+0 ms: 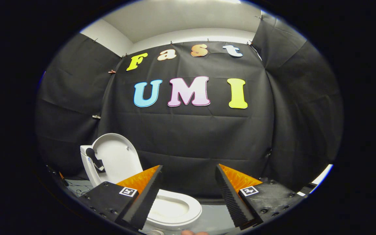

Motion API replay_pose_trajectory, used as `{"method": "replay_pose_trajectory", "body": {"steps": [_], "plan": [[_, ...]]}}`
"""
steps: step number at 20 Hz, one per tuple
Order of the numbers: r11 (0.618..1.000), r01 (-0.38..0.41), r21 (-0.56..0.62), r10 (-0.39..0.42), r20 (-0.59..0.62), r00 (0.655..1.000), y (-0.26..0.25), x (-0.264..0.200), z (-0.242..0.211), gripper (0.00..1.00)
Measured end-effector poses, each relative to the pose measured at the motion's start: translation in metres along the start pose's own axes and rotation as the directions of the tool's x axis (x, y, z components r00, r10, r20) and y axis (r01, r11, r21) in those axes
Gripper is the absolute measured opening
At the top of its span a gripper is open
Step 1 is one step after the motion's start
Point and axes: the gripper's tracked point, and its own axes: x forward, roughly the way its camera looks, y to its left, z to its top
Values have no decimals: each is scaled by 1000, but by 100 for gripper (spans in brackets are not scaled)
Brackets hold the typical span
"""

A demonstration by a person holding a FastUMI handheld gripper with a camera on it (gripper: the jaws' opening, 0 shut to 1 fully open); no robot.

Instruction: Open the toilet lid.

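Black cloth (188, 137) is hanging on the walls. White wall (188, 34) is showing above it. Gray floor (214, 218) is lying below.

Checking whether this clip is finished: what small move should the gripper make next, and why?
Probably just draw back and stop. The toilet lid already stands upright against the tank, the seat lies exposed below, and the gripper is open with nothing between its fingers, apart from the lid.

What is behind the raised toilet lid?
Behind the lid, standing upright, a white tank shows at one side against the black cloth wall; the lid covers the rest. The open gripper holds nothing, its fingers before the seat.
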Motion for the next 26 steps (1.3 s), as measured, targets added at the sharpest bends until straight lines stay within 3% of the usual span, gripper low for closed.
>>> {"method": "replay_pose_trajectory", "body": {"steps": [19, 23, 26], "plan": [[999, -48, 26, 48, -1, 999, 19, 2, -5, 99], [998, -16, -55, 21, 78, 997, 5, 4, 12, 98], [1000, -13, -3, 13, 44, 999, 2, 11, -1, 98]]}}
